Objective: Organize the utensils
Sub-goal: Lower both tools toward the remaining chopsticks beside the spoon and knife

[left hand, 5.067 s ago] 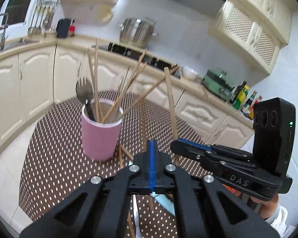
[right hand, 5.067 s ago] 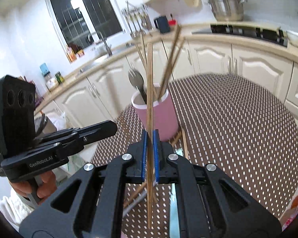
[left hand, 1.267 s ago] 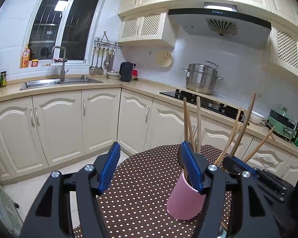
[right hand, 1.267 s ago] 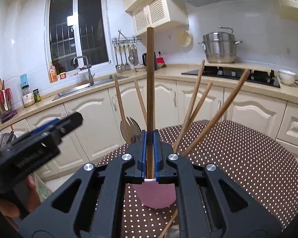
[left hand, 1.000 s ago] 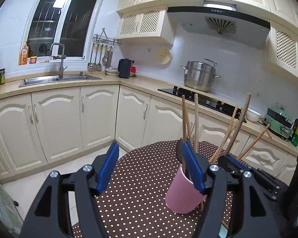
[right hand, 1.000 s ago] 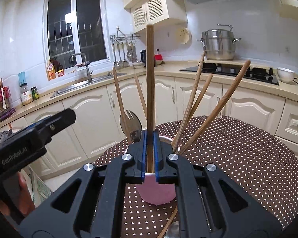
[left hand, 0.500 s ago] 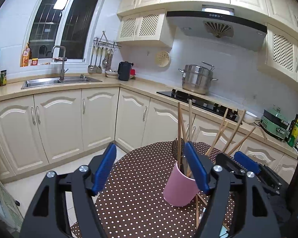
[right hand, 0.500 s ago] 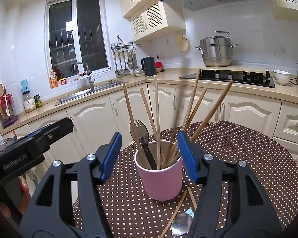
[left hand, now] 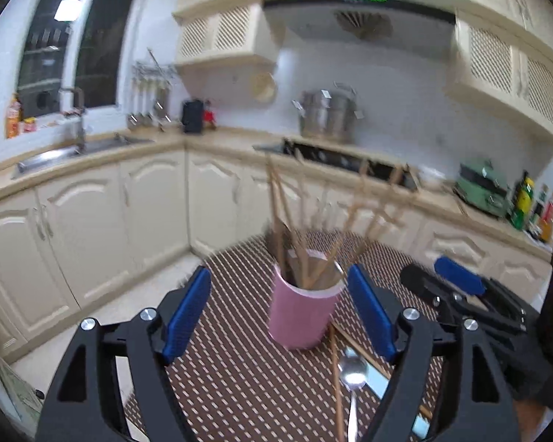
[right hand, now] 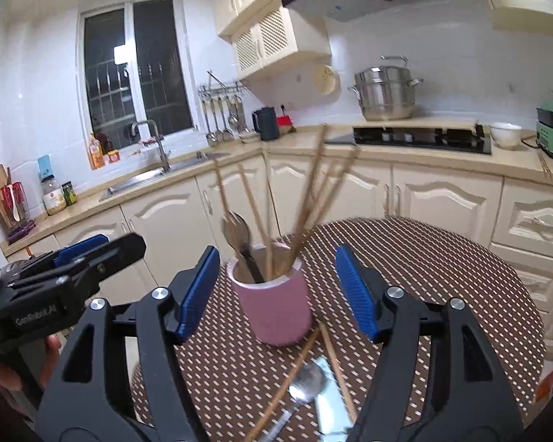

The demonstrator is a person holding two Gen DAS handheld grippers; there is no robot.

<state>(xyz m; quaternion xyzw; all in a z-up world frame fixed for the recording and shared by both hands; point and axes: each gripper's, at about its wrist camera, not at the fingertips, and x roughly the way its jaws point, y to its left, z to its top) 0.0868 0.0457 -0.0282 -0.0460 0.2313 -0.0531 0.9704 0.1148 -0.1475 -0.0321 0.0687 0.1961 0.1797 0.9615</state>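
A pink cup [left hand: 301, 315] stands on the dotted round table [left hand: 232, 375]. It holds several wooden chopsticks [left hand: 280, 221] and a fork. It also shows in the right wrist view [right hand: 276, 304] with the fork [right hand: 236, 234] upright. My left gripper [left hand: 280, 313] is open and empty, its jaws wide on either side of the cup from behind. My right gripper [right hand: 274, 291] is open and empty, above the cup. Loose chopsticks [right hand: 287, 379], a metal spoon [right hand: 306, 381] and a pale blue utensil [right hand: 330, 401] lie on the table in front of the cup.
Cream cabinets and a counter run behind the table, with a sink [right hand: 158, 173], hob [right hand: 420, 136] and steel pot [right hand: 383, 92]. The left gripper body [right hand: 55, 283] shows at left in the right wrist view, the right one [left hand: 472, 298] at right in the left wrist view.
My right gripper has opened and let a chopstick drop into the cup, then drawn back. My left gripper has tilted down towards the cup. Both views now show more table.
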